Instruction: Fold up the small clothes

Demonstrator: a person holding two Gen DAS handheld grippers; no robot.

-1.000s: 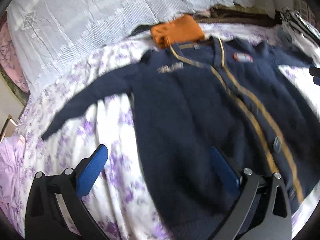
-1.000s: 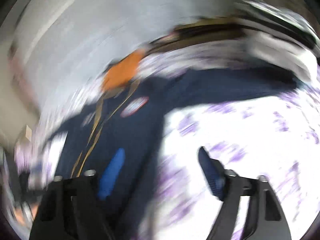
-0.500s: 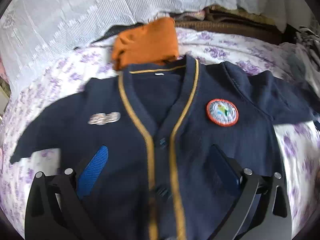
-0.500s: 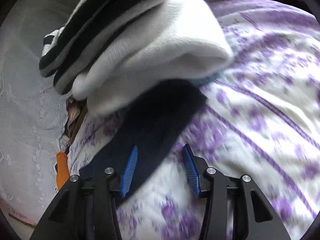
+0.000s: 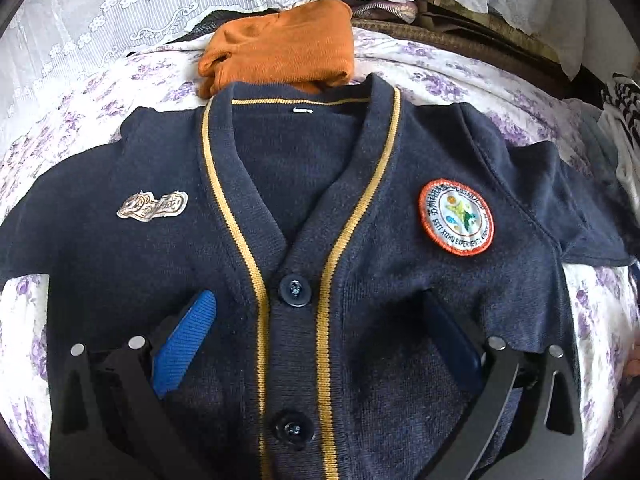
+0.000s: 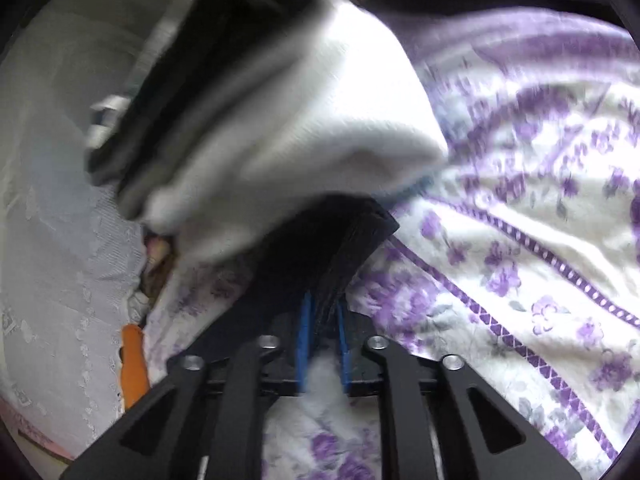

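One garment, a navy cardigan [image 5: 304, 264], is seen spread flat and face up on the bed [image 5: 72, 128], filling the middle of the left wrist view; it is buttoned, and no fold has yet been made in its body. At the left edge of that frame one sleeve is seen running out of view, unfolded. The left gripper [image 5: 320, 340] is held over the chest of the cardigan, low in the frame, with its jaws wide apart and nothing pressed between them. At the upper middle an orange garment [image 5: 280, 56] is seen lying folded by the collar, which is judged to be work already finished. At the right, a round badge [image 5: 456, 216] is sewn on the chest, and the other sleeve stretches off toward the right edge.

In the right wrist view, the right gripper [image 6: 322, 332], at the lower middle, has just been closing and is clamped on the cuff end of that sleeve [image 6: 336, 248]. Above it, in the upper left, a white and black pile [image 6: 280, 112] is seen blurred; what it is cannot be told. By these signs the folding of the cardigan is judged barely begun: both sleeves and the body remain to be folded.
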